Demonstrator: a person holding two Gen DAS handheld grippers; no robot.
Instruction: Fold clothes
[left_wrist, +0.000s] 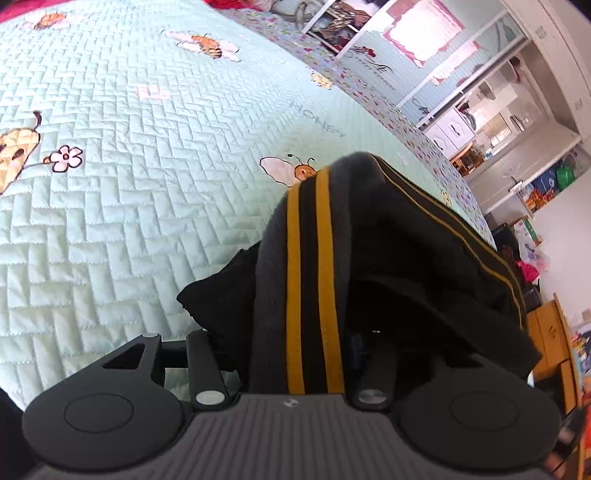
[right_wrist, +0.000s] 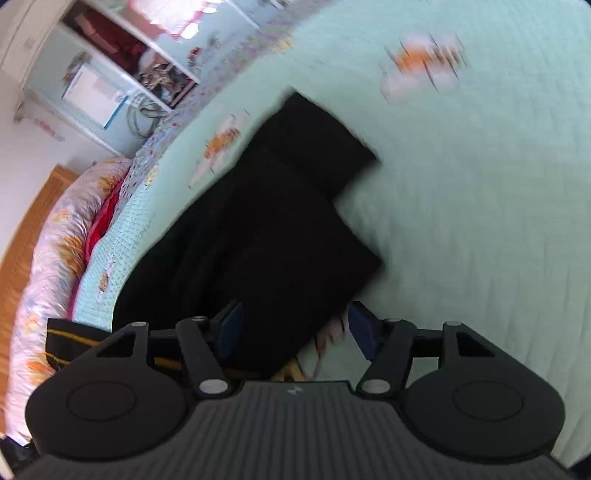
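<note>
While draped over the left gripper (left_wrist: 295, 354), dark garment (left_wrist: 369, 251) with two mustard stripes, bunched in a hump above the mint quilted bed cover (left_wrist: 129, 221). Jaws mostly buried under the cloth; cannot tell whether pressing on it or standing loose. Bee and flower patches scattered over the cover; white shelves (left_wrist: 480, 110) beyond the far edge of the bed.

Seen from the right wrist, blurred: same dark garment (right_wrist: 266, 236) spread flat on the bed cover (right_wrist: 480, 221), one narrower part reaching away toward the top. Right gripper (right_wrist: 295, 328) with jaws parted, blue pads (right_wrist: 231, 328) apart, near edge of the cloth lying between them, not pinched. Striped band at lower left, hanging by the bed edge.
</note>
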